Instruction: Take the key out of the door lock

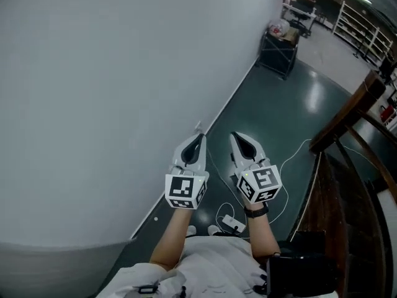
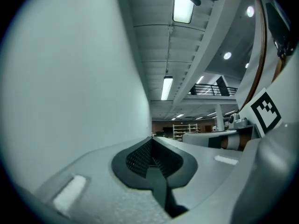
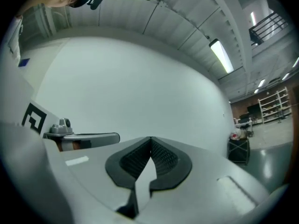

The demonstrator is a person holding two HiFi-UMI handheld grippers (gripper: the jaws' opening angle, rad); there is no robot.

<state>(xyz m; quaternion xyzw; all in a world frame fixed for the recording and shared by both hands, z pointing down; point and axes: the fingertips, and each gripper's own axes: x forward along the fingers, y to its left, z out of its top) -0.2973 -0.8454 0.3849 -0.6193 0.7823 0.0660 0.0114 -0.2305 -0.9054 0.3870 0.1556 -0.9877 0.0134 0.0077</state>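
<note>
While both grippers are held side by side in front of the person's chest, tips pointing away, the contents read as follows.

- Left gripper [image 1: 196, 140]: jaws pressed fully together, ribbed black pads meeting, nothing between them. Its marker cube [image 1: 185, 191] sits behind the jaws, with a bare forearm [image 1: 169, 244] behind that.
- Right gripper [image 1: 240, 140]: jaws likewise closed tight and empty. It is just beside the left gripper's jaws without touching them. Its own marker cube [image 1: 259, 185] sits behind the jaws, and a black wrist strap [image 1: 255, 212] behind the cube.
- White curved wall [image 1: 93, 104]: left of both pairs of jaws and closest to the left gripper's tip. It fills the left half of the left gripper view.
- Dark green floor [image 1: 267, 117]: below and ahead of the jaws.
- White cable [image 1: 291, 157]: on the floor to the right of the right jaws.
- White plug adapter [image 1: 232, 223]: on the floor below and behind the jaws.
- Black trolley [image 1: 278, 51]: well ahead of the jaws, against the wall, with bagged items on top.
- Shelving racks [image 1: 356, 27]: farther ahead and to the right.
- Wooden handrail [image 1: 347, 113]: right of the right jaws, well apart.
- Ceiling strip lights [image 2: 167, 87]: above the left jaws.
- Key and door lock: not shown in any view.
</note>
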